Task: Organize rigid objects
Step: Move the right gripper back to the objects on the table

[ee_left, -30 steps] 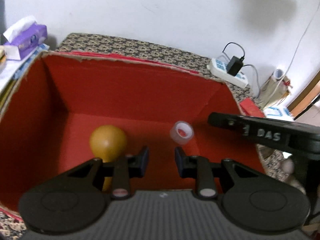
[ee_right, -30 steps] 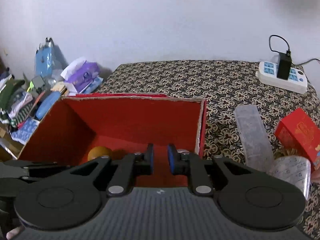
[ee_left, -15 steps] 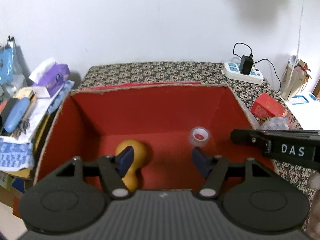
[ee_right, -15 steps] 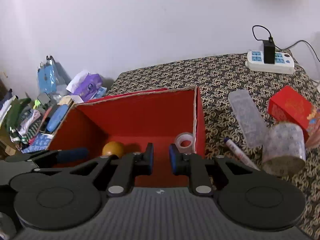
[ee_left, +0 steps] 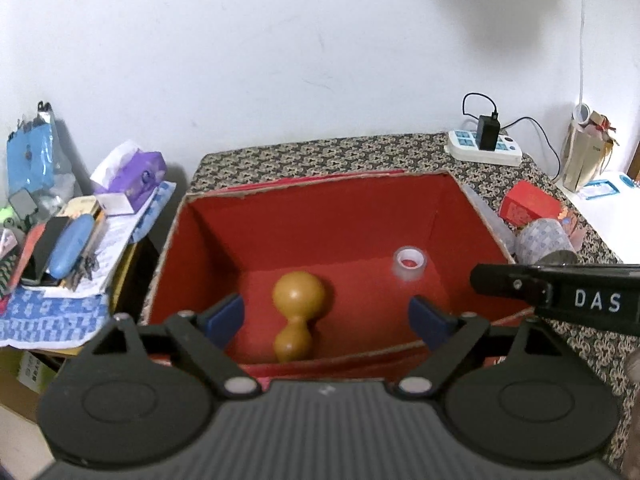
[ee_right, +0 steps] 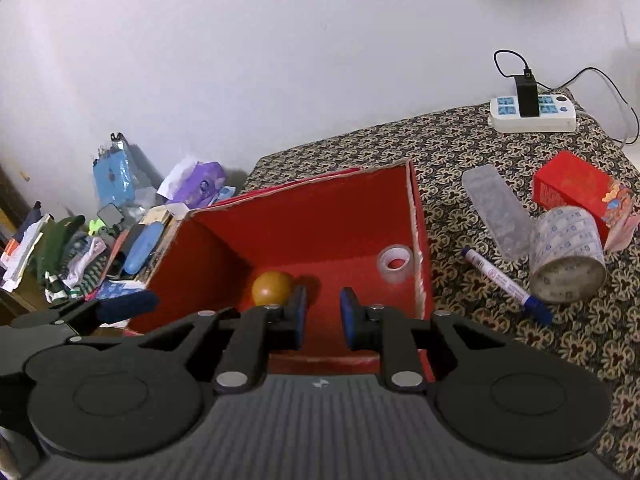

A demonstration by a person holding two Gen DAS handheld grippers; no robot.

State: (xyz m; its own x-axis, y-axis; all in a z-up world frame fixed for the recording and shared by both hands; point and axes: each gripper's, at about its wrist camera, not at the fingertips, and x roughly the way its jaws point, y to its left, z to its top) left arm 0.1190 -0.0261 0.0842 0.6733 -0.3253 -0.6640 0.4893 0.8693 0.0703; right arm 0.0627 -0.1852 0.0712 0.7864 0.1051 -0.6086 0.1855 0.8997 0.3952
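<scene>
A red cardboard box (ee_left: 320, 216) (ee_right: 320, 208) stands open on the patterned table. Inside lie a yellow-brown gourd (ee_left: 298, 308) (ee_right: 272, 286) and a small clear tape roll (ee_left: 409, 263) (ee_right: 394, 262). My left gripper (ee_left: 326, 316) is open wide and empty above the box's near edge. My right gripper (ee_right: 323, 312) is nearly closed and empty, also above the near edge; it shows side-on in the left wrist view (ee_left: 560, 294). Right of the box lie a marker pen (ee_right: 506, 286), a large tape roll (ee_right: 566, 256), a clear plastic case (ee_right: 496, 210) and a red carton (ee_right: 580, 188).
A white power strip (ee_right: 532, 114) with a black charger sits at the table's far edge by the wall. A cluttered side surface left of the box holds a purple tissue box (ee_left: 132, 178), a blue case (ee_left: 70, 246) and papers.
My left gripper opened, let the small tape roll drop into the box, and drew back and up. My right gripper also pulled back, bringing the marker and large tape roll into view.
</scene>
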